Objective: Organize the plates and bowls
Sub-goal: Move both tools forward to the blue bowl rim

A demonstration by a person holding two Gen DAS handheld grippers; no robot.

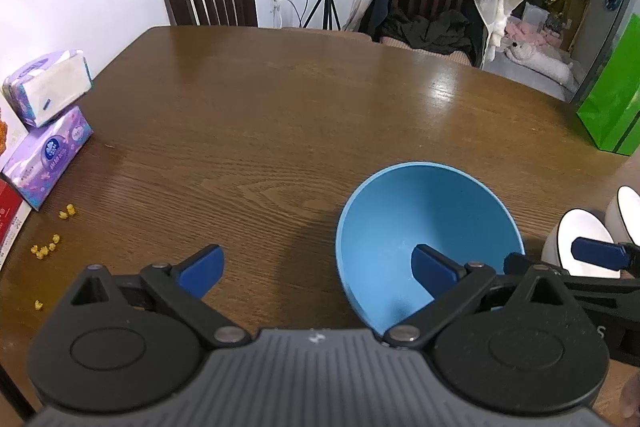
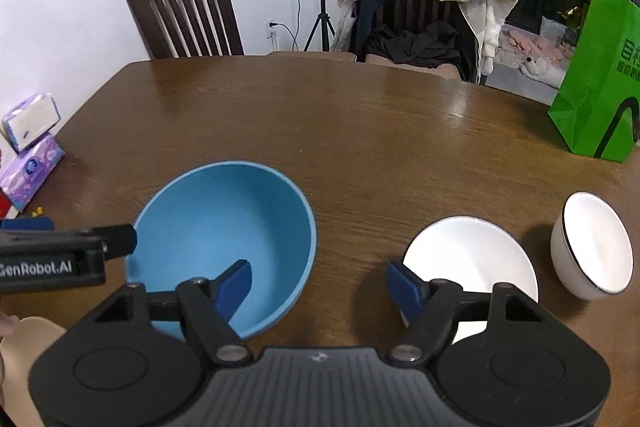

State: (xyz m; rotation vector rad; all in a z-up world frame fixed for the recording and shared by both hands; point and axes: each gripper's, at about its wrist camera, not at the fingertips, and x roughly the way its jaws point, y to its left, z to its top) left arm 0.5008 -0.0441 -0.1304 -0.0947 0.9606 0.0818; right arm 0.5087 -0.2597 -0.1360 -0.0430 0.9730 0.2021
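While three bowls sit apart on the wooden table, sorting appears barely begun. Both the left gripper and the right gripper hover with jaws spread wide, holding nothing. A blue bowl lies between them; a white bowl and a smaller white bowl stand just beside each other to the right. Nothing is stacked yet.

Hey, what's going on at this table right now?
A person holding two grippers is sorting dishes on a wooden table. Both the left gripper and right gripper are open, holding nothing. A blue bowl sits between them, with two white bowls to its right.
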